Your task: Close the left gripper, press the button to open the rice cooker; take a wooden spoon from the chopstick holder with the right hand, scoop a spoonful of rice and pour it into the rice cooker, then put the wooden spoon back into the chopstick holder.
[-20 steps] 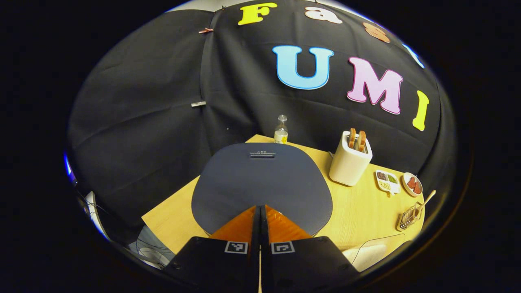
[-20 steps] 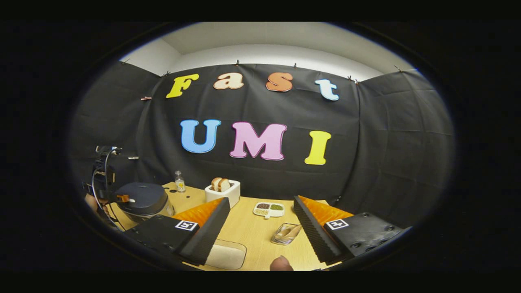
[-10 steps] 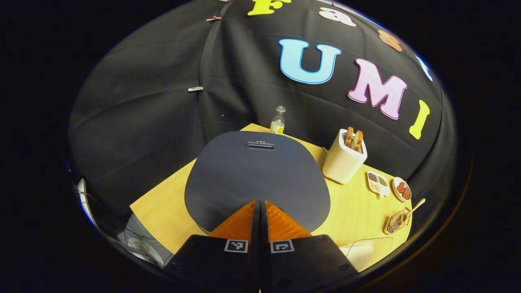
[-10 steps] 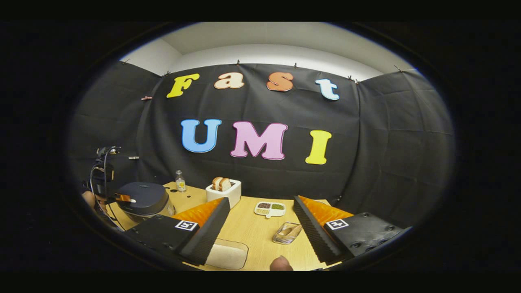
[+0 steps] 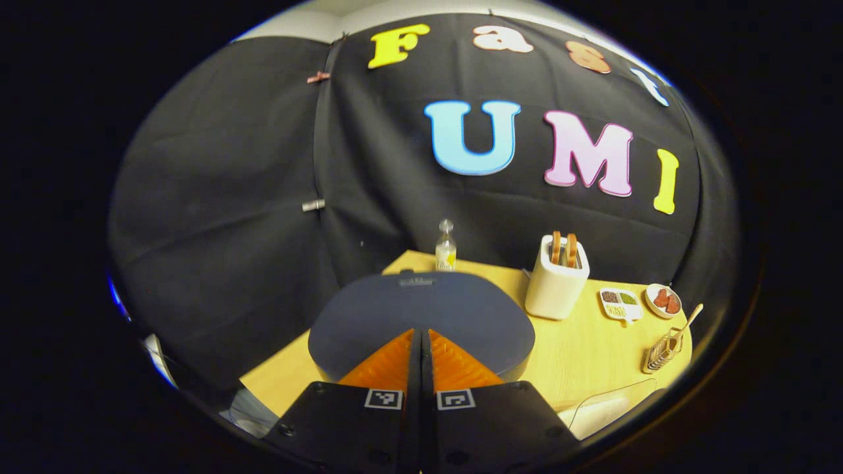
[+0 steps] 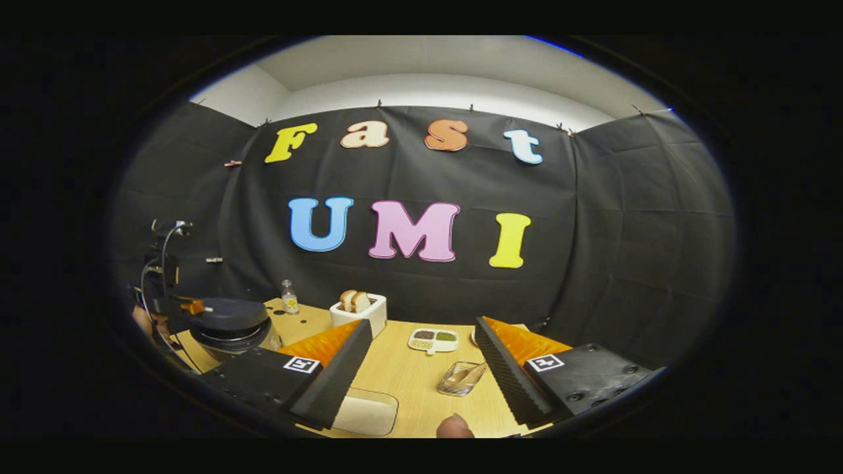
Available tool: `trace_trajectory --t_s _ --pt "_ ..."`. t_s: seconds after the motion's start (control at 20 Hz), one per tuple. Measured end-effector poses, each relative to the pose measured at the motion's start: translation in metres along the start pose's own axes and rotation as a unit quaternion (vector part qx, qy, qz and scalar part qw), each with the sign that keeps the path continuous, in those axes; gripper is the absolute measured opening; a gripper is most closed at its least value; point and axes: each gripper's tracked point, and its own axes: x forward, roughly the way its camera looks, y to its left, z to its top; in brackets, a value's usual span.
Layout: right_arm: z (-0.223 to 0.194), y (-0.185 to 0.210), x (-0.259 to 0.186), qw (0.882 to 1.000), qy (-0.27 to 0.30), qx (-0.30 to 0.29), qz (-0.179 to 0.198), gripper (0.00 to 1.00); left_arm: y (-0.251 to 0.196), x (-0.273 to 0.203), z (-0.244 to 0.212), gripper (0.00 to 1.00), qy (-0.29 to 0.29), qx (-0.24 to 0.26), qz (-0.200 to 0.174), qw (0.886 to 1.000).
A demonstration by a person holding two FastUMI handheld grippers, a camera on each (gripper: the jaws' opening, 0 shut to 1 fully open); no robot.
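Your left gripper [image 5: 421, 342], fingers pressed together and empty, sits at the front edge of the dark round rice cooker [image 6: 227, 322], whose lid looks just unlatched. Your right gripper [image 6: 421, 359] hangs wide open, empty, well apart. Withdraw carelessly and you could knock the lid shut.

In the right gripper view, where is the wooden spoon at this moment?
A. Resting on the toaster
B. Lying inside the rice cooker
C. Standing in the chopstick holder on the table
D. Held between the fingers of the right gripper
C. The wooden spoon stands in the chopstick holder on the table, ahead of the right gripper, whose fingers are spread apart and hold nothing.
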Motion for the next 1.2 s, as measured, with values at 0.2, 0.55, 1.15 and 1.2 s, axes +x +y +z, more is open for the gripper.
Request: trace_trajectory --t_s 0.2,0.55,1.15,1.2 --pt "-0.003 -0.007 0.003 1.0 0.003 0.0 -0.005 0.98 0.005 0.002 0.035 0.05 -0.023 -0.016 -0.011 1.0" --pt "-0.014 -0.025 0.005 1.0 0.014 0.006 -0.021 0.98 -0.002 -0.02 0.084 0.05 -0.089 0.012 -0.019 0.996" --pt "-0.031 -0.066 0.03 0.998 0.033 0.034 -0.05 0.98 -0.007 -0.068 0.068 0.05 -0.082 -0.02 -0.024 0.996" --pt "-0.036 -0.067 0.036 0.998 0.037 0.034 -0.047 0.98 -0.011 -0.075 0.066 0.05 -0.083 -0.024 -0.026 0.996"
